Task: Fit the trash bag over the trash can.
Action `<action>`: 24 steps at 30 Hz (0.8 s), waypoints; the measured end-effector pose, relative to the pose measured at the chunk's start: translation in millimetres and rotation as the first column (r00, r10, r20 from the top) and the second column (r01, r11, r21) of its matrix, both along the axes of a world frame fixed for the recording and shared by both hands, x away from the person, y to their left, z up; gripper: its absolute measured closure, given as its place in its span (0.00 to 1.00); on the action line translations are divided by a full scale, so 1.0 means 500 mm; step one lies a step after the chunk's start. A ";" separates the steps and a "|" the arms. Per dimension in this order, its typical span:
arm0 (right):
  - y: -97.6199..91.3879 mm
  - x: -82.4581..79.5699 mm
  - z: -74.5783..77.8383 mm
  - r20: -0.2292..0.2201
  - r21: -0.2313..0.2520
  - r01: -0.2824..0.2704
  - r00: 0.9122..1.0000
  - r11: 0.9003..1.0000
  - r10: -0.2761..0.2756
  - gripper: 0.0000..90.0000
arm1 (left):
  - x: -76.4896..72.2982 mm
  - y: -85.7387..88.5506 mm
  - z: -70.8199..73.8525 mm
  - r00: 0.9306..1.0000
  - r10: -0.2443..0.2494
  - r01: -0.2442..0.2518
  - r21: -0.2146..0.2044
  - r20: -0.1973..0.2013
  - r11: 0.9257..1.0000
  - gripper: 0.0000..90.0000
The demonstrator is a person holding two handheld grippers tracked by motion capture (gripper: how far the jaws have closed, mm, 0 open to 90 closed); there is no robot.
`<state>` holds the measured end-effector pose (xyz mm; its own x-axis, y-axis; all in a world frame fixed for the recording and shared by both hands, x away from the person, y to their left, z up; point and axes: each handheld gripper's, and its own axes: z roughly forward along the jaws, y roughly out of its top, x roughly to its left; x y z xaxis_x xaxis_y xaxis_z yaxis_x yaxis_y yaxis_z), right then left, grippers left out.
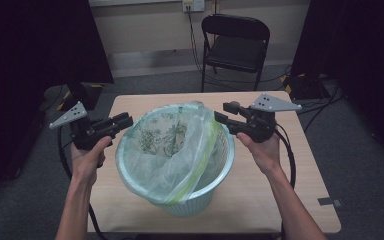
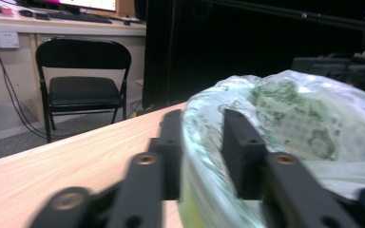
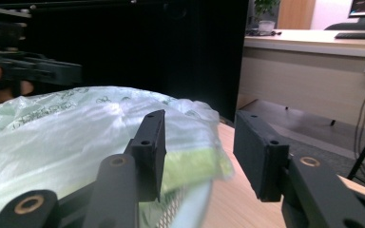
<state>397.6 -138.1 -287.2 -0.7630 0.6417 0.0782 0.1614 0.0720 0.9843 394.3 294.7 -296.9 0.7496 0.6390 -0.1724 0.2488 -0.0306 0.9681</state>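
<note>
On the left of the high view, the left gripper (image 1: pixel 125 120) is held level in the person's left hand (image 1: pixel 87 160), its black jaws pointing at the left rim of a pale, round, perforated plastic waste basket (image 1: pixel 190 202) that stands in the middle of the light wooden table (image 1: pixel 300 190). In the left gripper view those jaws straddle the basket's rim, one outside and one inside, with the thin translucent plastic bag printed with a green pattern (image 2: pixel 285 114) between them; they stand a little apart, and whether the pads press on the rim I cannot tell. The bag lines the basket, its edge folded over the rim on the left and far side, while on the right a loose fold with a yellow-green strip (image 1: pixel 200 160) hangs across the opening. Farther right, the right gripper (image 1: pixel 220 112) sits in the person's right hand (image 1: pixel 260 150), raised just above the basket's right rim. Its jaws are spread, nothing between them, one over the bag and the other out over the table. A black folding chair (image 1: pixel 235 47) stands behind the table.
</note>
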 end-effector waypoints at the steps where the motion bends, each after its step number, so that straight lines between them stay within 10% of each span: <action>1: 0.006 0.004 0.001 -0.008 -0.007 -0.007 1.000 1.000 0.007 0.60 | 0.005 -0.002 -0.003 1.000 0.002 -0.002 0.003 -0.009 1.000 0.81; 13: 0.015 0.028 -0.009 -0.072 -0.069 -0.038 0.997 0.997 0.033 0.63 | -0.054 0.019 -0.015 1.000 -0.010 0.010 0.008 -0.002 1.000 0.81; 18: 0.020 0.041 -0.017 -0.085 -0.085 -0.065 0.995 0.994 0.058 0.70 | -0.031 0.016 -0.014 1.000 0.015 -0.015 -0.040 0.004 0.999 0.70; 24: 0.026 0.033 -0.017 -0.034 -0.144 -0.056 0.998 0.988 0.051 0.82 | -0.013 -0.008 -0.027 1.000 0.026 -0.026 -0.025 -0.002 0.999 0.82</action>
